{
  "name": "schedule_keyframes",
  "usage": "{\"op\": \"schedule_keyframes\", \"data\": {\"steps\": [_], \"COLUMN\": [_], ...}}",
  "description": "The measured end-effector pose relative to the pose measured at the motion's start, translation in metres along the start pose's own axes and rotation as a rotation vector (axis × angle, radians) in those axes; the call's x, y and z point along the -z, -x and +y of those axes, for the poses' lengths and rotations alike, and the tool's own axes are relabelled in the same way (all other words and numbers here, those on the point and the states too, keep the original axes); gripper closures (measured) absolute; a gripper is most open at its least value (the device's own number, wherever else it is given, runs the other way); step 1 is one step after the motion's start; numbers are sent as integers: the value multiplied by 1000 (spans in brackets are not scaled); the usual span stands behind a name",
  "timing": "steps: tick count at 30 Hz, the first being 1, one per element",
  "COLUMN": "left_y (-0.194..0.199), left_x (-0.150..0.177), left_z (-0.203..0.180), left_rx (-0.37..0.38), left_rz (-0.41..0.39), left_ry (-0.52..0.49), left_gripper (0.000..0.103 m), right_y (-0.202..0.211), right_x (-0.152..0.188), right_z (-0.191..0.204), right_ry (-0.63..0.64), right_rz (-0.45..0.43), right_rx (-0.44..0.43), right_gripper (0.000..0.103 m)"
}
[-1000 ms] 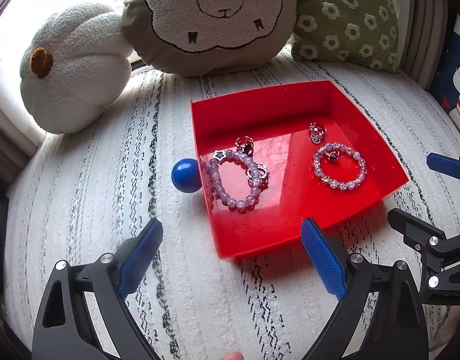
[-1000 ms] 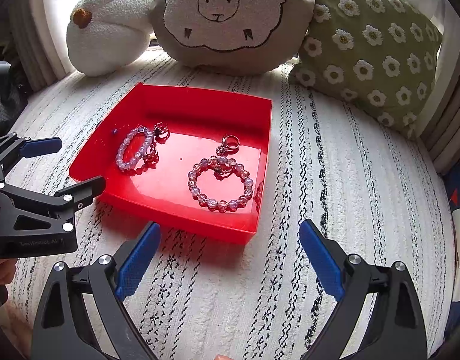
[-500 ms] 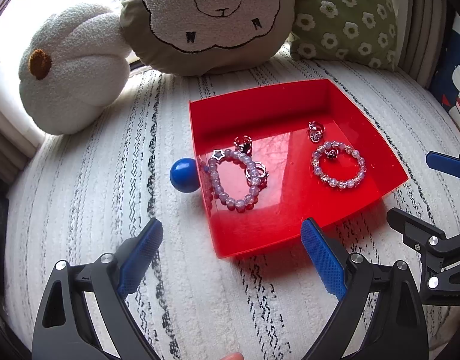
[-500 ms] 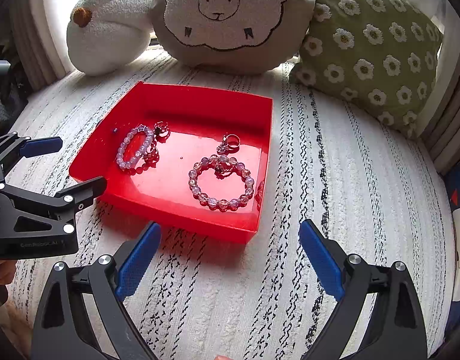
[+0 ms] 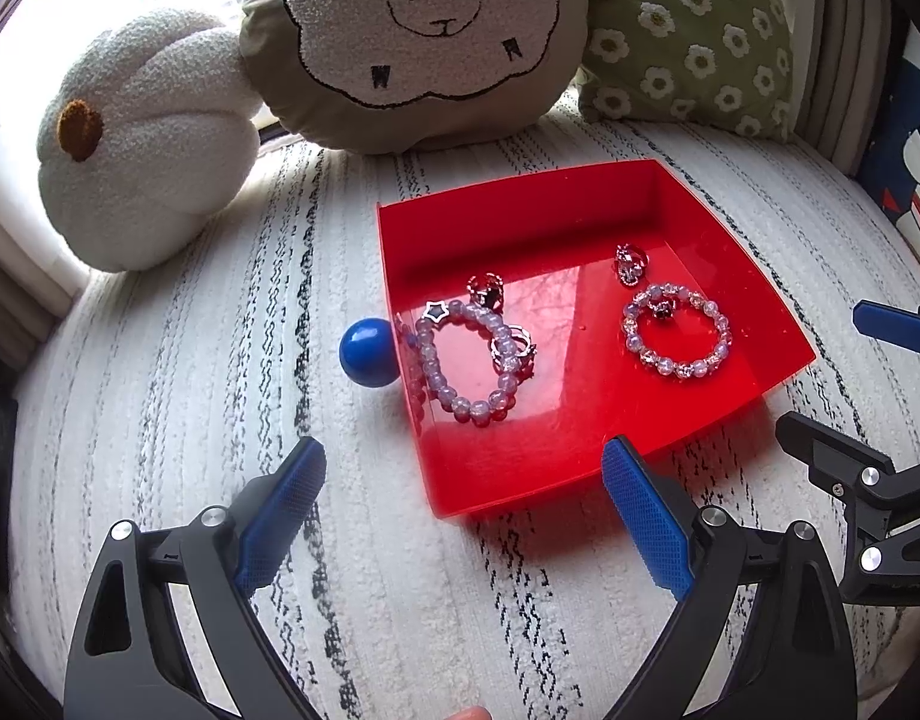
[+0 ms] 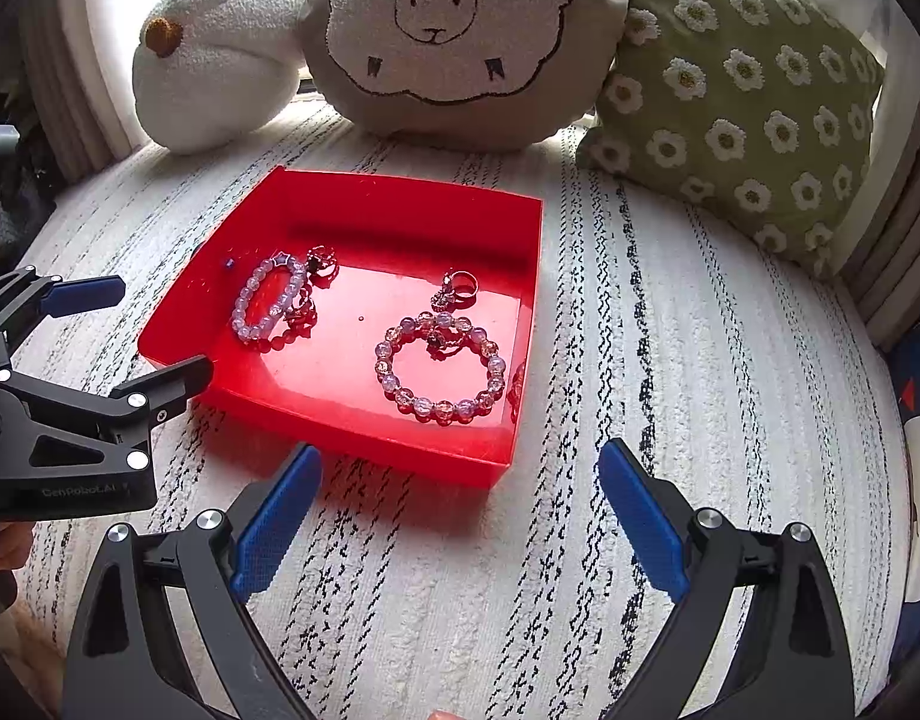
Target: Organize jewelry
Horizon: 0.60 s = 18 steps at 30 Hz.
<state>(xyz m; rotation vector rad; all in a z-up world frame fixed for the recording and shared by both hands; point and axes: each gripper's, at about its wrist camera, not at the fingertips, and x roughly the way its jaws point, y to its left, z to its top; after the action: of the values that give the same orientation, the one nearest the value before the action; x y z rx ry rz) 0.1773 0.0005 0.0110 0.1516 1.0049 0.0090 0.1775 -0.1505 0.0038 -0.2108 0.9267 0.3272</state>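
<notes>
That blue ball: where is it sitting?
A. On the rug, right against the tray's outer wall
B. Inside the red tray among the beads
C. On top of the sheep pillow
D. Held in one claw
A: the blue ball rests on the striped rug, against the outside wall of the red tray.

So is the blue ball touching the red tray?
Touching, it seems: the left wrist view shows the blue ball pressed against the red tray at its left wall, with no rug visible between them.

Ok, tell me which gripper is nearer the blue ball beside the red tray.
Left. The blue ball sits just ahead of the left gripper, against the red tray. The right gripper faces the tray's far side.
</notes>
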Motion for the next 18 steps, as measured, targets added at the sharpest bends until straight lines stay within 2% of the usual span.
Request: {"op": "schedule_keyframes", "data": {"steps": [7, 18], "left_y": [-3, 0], "left_x": [0, 1], "left_z": [2, -1], "left_rx": [12, 6], "left_rz": [13, -11], "left_ry": [10, -3], "left_gripper": [14, 14], "right_y": [0, 0], "right_x": [0, 0], "right_z": [0, 2], "right_ry": [0, 2], "right_rz": [1, 1], "right_rx": [0, 0], "right_gripper": [12, 12]}}
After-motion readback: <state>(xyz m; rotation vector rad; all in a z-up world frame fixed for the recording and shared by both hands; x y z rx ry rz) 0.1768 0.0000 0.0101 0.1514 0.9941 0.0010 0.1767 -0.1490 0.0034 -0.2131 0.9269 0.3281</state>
